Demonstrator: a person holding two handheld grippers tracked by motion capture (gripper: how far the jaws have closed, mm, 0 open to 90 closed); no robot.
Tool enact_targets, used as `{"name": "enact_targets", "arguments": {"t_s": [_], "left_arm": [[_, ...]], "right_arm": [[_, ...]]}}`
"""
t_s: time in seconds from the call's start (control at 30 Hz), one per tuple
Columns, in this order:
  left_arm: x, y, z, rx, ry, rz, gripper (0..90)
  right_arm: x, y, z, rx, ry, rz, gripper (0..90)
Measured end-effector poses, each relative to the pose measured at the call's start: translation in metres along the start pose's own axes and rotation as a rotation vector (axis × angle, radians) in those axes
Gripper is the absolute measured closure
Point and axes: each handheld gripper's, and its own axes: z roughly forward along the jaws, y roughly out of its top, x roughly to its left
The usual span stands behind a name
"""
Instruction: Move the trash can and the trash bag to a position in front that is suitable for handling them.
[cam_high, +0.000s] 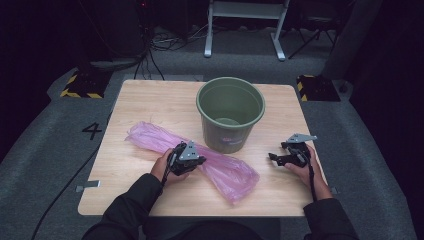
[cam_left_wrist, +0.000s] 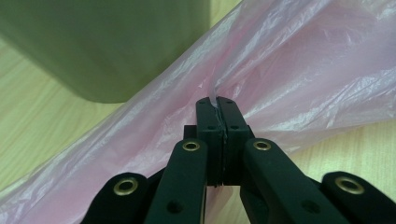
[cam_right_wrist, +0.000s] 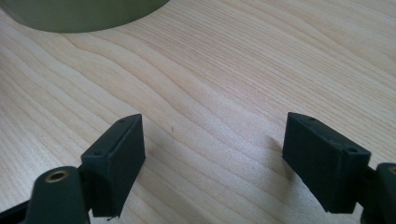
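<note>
A light wooden tabletop (cam_high: 150, 107) on grey carpet carries a green bucket (cam_high: 230, 112). Before the bucket, a pink plastic bag (cam_high: 225, 170) lies lengthwise, upper-left to lower-right. Left gripper (cam_left_wrist: 217, 103) jaws pinch its film; right gripper (cam_right_wrist: 212, 149) jaws gape wide, right of the bucket.

A light wooden table (cam_high: 150, 105) with rounded corners stands on grey carpet (cam_high: 45, 150). A number 4 (cam_high: 92, 130) is marked on the carpet left of the table. Two black-and-yellow striped blocks (cam_high: 80, 84) sit near the table's far corners. Behind, black cables (cam_high: 155, 42) trail beside a white metal frame (cam_high: 245, 20).
</note>
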Motion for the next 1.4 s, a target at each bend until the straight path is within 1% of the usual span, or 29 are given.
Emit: {"name": "enact_targets", "arguments": {"t_s": [0.07,0.1,0.17,0.2,0.23,0.27,0.33,0.47,0.53,0.6,0.63,0.67,0.7,0.73,0.77,0.8,0.83,0.87,0.9,0.93,0.97,1.07,1.13,1.2,1.27,1.3,1.33,1.37,1.4], "left_arm": [[0.001,0.000,-0.002,-0.009,0.007,-0.004,89.1],[0.004,-0.001,-0.006,-0.018,0.020,-0.014,89.1],[0.006,-0.001,-0.010,-0.032,0.030,-0.023,89.2],[0.006,-0.001,-0.010,-0.032,0.030,-0.023,89.2],[0.007,-0.001,-0.013,-0.035,0.039,-0.023,89.2],[0.008,-0.001,-0.015,-0.046,0.043,-0.033,89.2],[0.009,-0.001,-0.017,-0.057,0.055,-0.034,89.2],[0.010,-0.001,-0.018,-0.054,0.062,-0.030,89.2],[0.009,-0.001,-0.017,-0.052,0.059,-0.029,89.2],[0.009,0.000,-0.014,-0.050,0.061,-0.028,89.2],[0.007,0.002,-0.007,-0.039,0.057,-0.031,89.2],[0.005,0.003,-0.002,-0.035,0.055,-0.025,89.1],[0.005,0.003,-0.002,-0.035,0.055,-0.025,89.1],[0.003,0.005,0.004,-0.016,0.051,-0.014,89.1],[-0.001,0.009,0.012,-0.002,0.039,0.006,89.1],[-0.001,0.009,0.012,-0.002,0.039,0.006,89.1],[-0.005,0.014,0.022,0.003,0.034,0.025,89.1],[-0.005,0.014,0.022,0.003,0.034,0.025,89.1],[-0.010,0.020,0.032,0.008,0.024,0.046,89.1],[-0.010,0.020,0.032,0.008,0.024,0.046,89.1],[-0.016,0.024,0.042,0.025,0.011,0.068,89.0],[-0.023,0.030,0.056,0.029,-0.003,0.081,88.8],[-0.025,0.033,0.062,0.023,-0.010,0.071,88.0],[-0.029,0.035,0.070,0.027,-0.023,0.082,83.4],[-0.032,0.037,0.073,0.011,-0.043,0.094,77.9],[-0.034,0.038,0.074,0.000,-0.038,0.089,71.6],[-0.034,0.038,0.074,0.000,-0.038,0.089,67.3],[-0.036,0.040,0.073,-0.012,-0.040,0.084,59.8],[-0.037,0.041,0.071,-0.021,-0.032,0.074,54.0]], "right_arm": [[0.000,0.000,0.000,0.000,0.000,0.000,21.1],[0.000,0.000,0.000,0.000,0.000,0.000,21.1],[0.000,0.000,0.000,0.000,0.000,0.000,21.1],[0.000,0.000,0.000,0.000,0.000,0.000,21.1],[0.000,0.000,0.000,0.000,0.000,0.000,21.1],[0.000,0.000,0.000,0.000,0.000,0.000,21.1],[0.000,0.000,0.000,0.000,-0.001,0.000,21.1],[0.000,0.000,0.000,0.000,-0.002,0.000,21.1],[0.000,0.000,0.000,0.000,-0.002,0.001,21.1],[0.000,0.000,0.000,0.000,-0.002,0.001,21.1],[0.000,0.000,0.000,0.000,-0.002,0.000,21.1],[0.000,0.000,0.000,0.000,-0.002,0.001,21.1],[0.000,0.000,0.000,0.000,-0.002,0.001,21.1],[0.000,0.000,0.000,0.000,-0.002,0.001,21.1],[0.000,0.000,0.000,0.000,-0.002,0.001,21.0],[0.000,0.000,0.000,0.000,-0.002,0.001,21.0],[0.000,0.000,0.000,0.000,-0.002,0.001,21.1],[0.000,0.000,0.000,0.000,-0.002,0.001,21.1],[0.000,0.000,0.000,0.000,-0.001,0.002,21.1],[0.000,0.000,0.000,0.000,-0.002,0.002,21.1],[0.000,0.000,0.000,0.000,-0.001,0.003,21.3],[-0.002,0.000,-0.001,0.000,0.001,0.008,21.8],[-0.002,0.000,-0.001,-0.002,-0.003,0.011,21.8],[-0.003,-0.001,-0.001,-0.001,-0.001,0.011,21.8],[-0.003,-0.001,-0.001,-0.001,-0.002,0.012,21.8],[-0.003,-0.001,-0.001,-0.001,-0.002,0.012,21.8],[-0.003,-0.001,-0.001,-0.001,-0.002,0.012,21.8],[-0.003,-0.001,-0.001,-0.001,-0.002,0.015,21.8],[-0.003,-0.001,-0.001,-0.001,-0.003,0.015,21.8]]}}
